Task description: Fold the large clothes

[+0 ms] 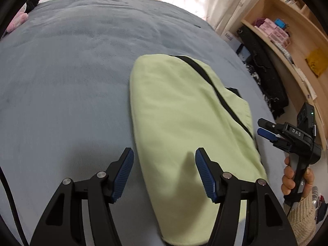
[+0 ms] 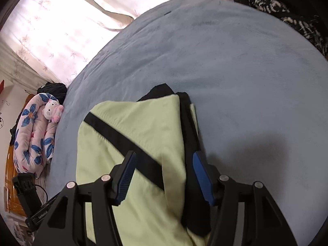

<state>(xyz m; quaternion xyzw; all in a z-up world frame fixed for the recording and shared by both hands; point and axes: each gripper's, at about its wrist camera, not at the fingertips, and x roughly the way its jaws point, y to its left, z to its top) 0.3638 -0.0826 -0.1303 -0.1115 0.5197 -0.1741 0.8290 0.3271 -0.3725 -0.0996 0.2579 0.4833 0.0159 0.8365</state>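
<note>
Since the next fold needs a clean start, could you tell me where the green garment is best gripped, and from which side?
Probably at the near end of the green garment. It lies long and flat on the grey blanket, that end nearest both open grippers. The left gripper could pinch the plain left edge from outside, the right gripper the edge with the black stripe, each sliding one finger under the layers.

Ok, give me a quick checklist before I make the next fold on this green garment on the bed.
1. Left hand-held gripper empty, jaws apart: ok.
2. Right hand-held gripper open, nothing pinched: ok.
3. Green garment lying folded on the blue blanket: ok.
4. Fold edges lined up: not ok, black fabric pokes out at the far end.
5. Blanket around the garment free of clutter: ok; the plush toy sits at the bed's edge.
6. Layers underneath smooth: cannot tell.
</note>
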